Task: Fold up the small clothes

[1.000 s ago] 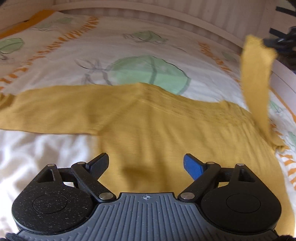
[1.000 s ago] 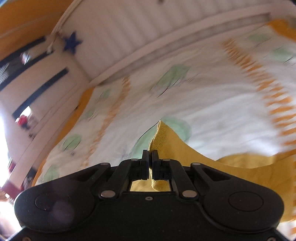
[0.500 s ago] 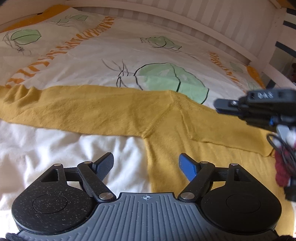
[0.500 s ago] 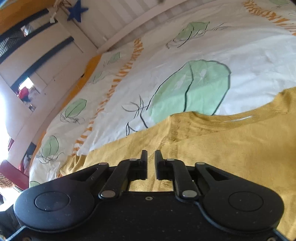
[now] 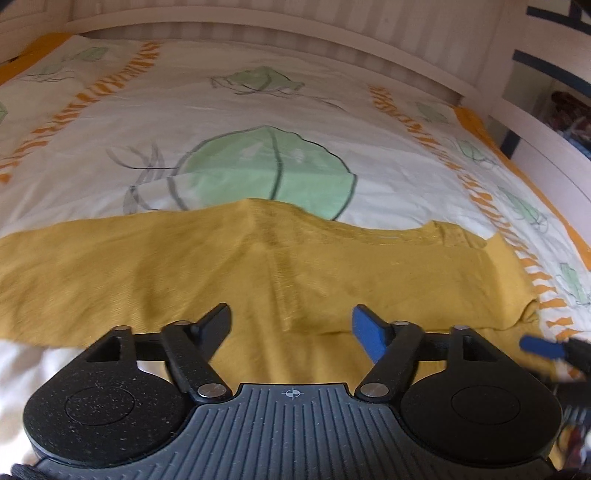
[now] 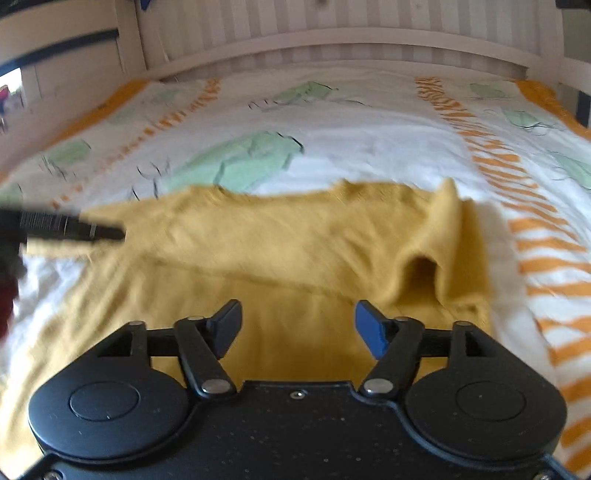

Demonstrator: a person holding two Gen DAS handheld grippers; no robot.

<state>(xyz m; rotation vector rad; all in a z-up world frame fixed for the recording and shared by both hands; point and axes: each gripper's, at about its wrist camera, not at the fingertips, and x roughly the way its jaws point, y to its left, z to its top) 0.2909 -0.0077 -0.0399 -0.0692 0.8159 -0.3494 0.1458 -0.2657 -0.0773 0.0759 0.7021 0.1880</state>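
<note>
— Where is the yellow top [image 5: 295, 266] lying?

— Flat on the bed, on the white bedspread [image 5: 258, 110] with the green leaves and orange stripes. One sleeve stretches out to the left, and the other sleeve [image 6: 436, 236] is folded in over the body, a bit bunched at the right edge.

— And the tools?

— The left tool [image 5: 291, 325] hangs over the lower part of the top, jaws apart and empty; they have just been narrowing a little. The right tool [image 6: 297, 325] is over the cloth too, jaws wide after just opening, nothing between them. Its blue tip pokes into the left view at the right edge.

— What's behind the bed?

— A pale slatted headboard [image 6: 332, 33]. Both views are blurred.
</note>
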